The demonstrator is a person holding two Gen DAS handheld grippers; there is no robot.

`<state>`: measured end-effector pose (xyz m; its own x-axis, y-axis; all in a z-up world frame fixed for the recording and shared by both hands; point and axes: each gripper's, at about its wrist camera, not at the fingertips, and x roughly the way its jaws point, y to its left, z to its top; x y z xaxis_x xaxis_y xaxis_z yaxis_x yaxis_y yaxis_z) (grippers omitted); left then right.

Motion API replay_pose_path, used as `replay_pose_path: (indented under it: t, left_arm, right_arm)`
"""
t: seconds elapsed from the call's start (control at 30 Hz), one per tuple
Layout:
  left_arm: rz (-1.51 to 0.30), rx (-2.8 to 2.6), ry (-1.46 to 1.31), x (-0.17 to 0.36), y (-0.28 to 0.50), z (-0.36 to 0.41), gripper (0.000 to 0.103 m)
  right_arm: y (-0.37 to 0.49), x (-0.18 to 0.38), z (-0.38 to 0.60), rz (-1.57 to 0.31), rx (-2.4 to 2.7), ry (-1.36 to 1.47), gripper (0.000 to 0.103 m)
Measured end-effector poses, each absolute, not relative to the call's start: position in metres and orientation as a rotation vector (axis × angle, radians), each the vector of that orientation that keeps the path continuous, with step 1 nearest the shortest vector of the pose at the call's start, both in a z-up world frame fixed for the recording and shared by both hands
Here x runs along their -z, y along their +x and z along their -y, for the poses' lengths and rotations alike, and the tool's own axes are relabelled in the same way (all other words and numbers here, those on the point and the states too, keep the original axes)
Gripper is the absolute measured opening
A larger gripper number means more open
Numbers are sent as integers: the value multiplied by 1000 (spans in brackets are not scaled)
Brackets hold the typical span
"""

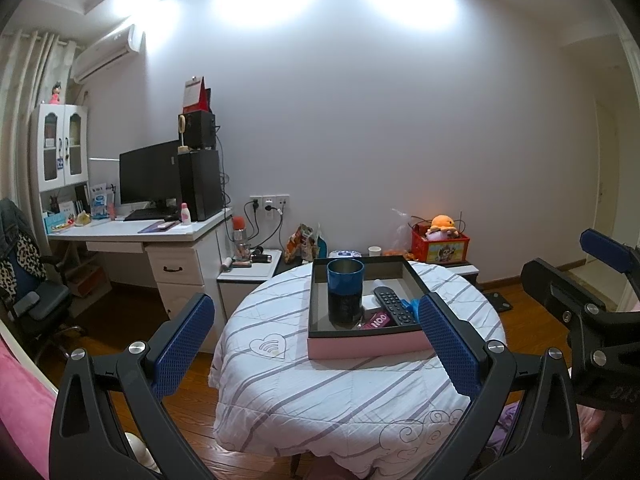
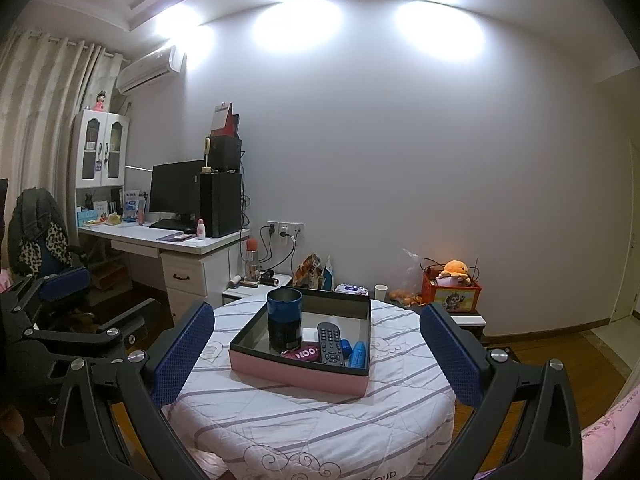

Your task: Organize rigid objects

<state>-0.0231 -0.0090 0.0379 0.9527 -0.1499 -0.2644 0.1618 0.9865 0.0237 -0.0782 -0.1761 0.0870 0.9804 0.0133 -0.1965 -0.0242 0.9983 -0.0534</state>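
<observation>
Bedroom, white wall, wood floor. Round table (image 1: 320,392) in the middle, covered in a white quilted cloth with purple stripes. Desk (image 1: 160,236) with a monitor (image 1: 150,176) and black tower on the left, a cabinet behind it, an office chair (image 1: 28,292) at the far left. Low stands along the wall carry snack bags, a paper cup (image 1: 373,251) and a red box with an orange plush (image 1: 441,224) on top.

Pink box (image 2: 296,374) with a dark inner wall sits on the table, toward the far half. Everything for the task is inside it:
- blue cup (image 2: 284,320), upright, at the back-left of the tray as you see it from the right wrist
- black remote (image 2: 330,343) lying flat just right of the cup
- pink packet (image 2: 306,354) at the front, between the cup and the remote, touching or nearly touching both; can't tell which
- blue cylinders (image 2: 357,354) lying down, right of the remote against the box wall

Your left gripper (image 1: 316,344) is spread wide, nothing between the blue pads, held back from the table with the box framed between its fingers. Your right gripper (image 2: 316,354) is the same: jaws wide apart, empty, short of the box. Each tool shows at the edge of the other's view, side by side and not touching.
</observation>
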Motion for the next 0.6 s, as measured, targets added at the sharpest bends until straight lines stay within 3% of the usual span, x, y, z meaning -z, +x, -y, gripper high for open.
replay_pose_path:
  t: [0.6]
  left_arm:
    - [-257,158,50,-36,-22,11,103]
  right_arm:
    - [-78,-88,176,-200,-18,-56,103]
